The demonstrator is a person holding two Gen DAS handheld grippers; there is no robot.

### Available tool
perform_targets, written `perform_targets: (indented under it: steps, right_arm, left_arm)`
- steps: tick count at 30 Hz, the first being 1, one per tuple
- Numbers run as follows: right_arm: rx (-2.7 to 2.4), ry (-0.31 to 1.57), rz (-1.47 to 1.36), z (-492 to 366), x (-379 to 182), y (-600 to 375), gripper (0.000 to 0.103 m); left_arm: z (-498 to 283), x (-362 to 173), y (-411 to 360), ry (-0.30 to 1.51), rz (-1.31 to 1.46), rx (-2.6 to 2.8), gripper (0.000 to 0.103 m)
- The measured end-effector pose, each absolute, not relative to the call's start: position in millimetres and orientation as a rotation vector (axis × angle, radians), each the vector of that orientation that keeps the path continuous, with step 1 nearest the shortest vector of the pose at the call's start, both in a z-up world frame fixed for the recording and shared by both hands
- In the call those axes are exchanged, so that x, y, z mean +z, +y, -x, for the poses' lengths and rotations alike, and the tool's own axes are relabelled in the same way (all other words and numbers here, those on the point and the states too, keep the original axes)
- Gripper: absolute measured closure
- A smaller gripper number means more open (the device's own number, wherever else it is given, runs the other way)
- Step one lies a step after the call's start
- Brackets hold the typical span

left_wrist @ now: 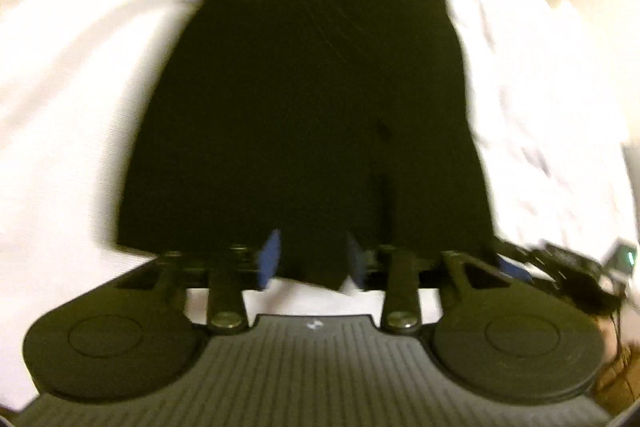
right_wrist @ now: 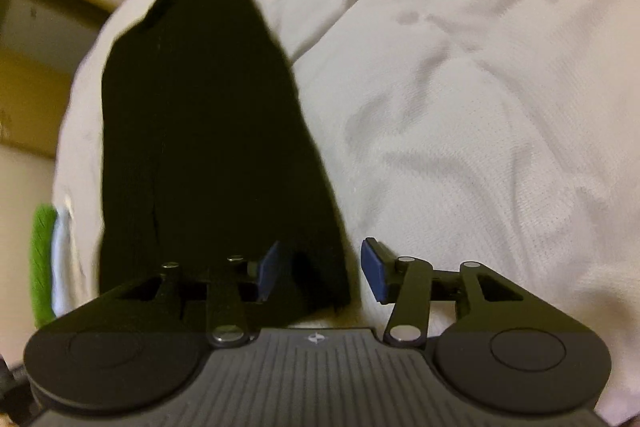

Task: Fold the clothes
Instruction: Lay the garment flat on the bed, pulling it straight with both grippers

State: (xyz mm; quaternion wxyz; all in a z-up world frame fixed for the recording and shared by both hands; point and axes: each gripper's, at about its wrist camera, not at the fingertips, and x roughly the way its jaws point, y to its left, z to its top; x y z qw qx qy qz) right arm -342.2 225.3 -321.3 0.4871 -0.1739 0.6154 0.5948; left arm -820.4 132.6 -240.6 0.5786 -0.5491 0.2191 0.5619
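A black garment [left_wrist: 304,87] lies stretched out lengthwise on a white bed sheet [left_wrist: 72,107], blurred in the left wrist view. Its near edge runs between the blue pads [left_wrist: 270,259] of my left gripper [left_wrist: 313,259], which stand apart without pressing on it, so the gripper is open. In the right wrist view the same black garment [right_wrist: 208,131] lies left of centre. My right gripper [right_wrist: 320,273] is open over its near right corner: the cloth reaches in beside the left pad [right_wrist: 268,271], and white sheet [right_wrist: 480,107] shows by the right pad.
The wrinkled white sheet spreads wide to the right of the garment. A green cloth [right_wrist: 42,259] sits at the bed's left edge, with a wall and wooden furniture [right_wrist: 36,27] beyond. A dark device with a green light [left_wrist: 576,267] shows at the right.
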Motion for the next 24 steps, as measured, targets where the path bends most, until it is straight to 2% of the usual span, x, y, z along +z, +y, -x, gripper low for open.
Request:
perform_targets:
  steps: [4,9,10,12,13,14,16,19,21,24]
  right_arm:
    - [1.453,1.563,0.384,343.0,-336.5,228.6,0.050]
    - [1.449,1.522,0.426,362.2,-338.6,233.8,0.048]
    - [1.443,1.510,0.432,362.4,-334.5,229.2,0.048]
    - [1.443,1.471,0.486,368.0,-326.9,228.0,0.074]
    - [1.457,1.455,0.511,370.4,-320.1,225.9,0.092]
    - [1.493,1.439,0.498,372.6,-309.7,224.0,0.092]
    - [1.580,1.408,0.461,378.3,-289.2,220.7,0.093]
    - [1.661,1.342,0.512,389.6,-271.2,215.0,0.094]
    - [1.552,1.321,0.710,393.4,-296.1,214.6,0.093]
    - [1.439,1.353,0.749,386.9,-312.8,212.9,0.082]
  left_arm:
    - [864.1,-253.3,133.6,0.507,1.314,1.498,0.051]
    - [841.1,-279.5,159.0,0.673,1.199,1.403,0.055]
    - [831.8,-280.2,163.2,0.731,1.140,1.392,0.067]
    - [818.3,-281.3,167.6,0.811,1.048,1.378,0.097]
    - [821.3,-277.5,165.6,0.783,1.053,1.379,0.098]
    - [834.0,-268.5,159.2,0.723,1.074,1.390,0.098]
    - [862.8,-253.7,142.9,0.573,1.143,1.439,0.098]
    - [885.5,-271.2,138.2,0.455,1.298,1.483,0.096]
    - [871.3,-291.6,152.3,0.550,1.311,1.467,0.096]
    - [851.2,-285.9,162.2,0.676,1.250,1.442,0.094]
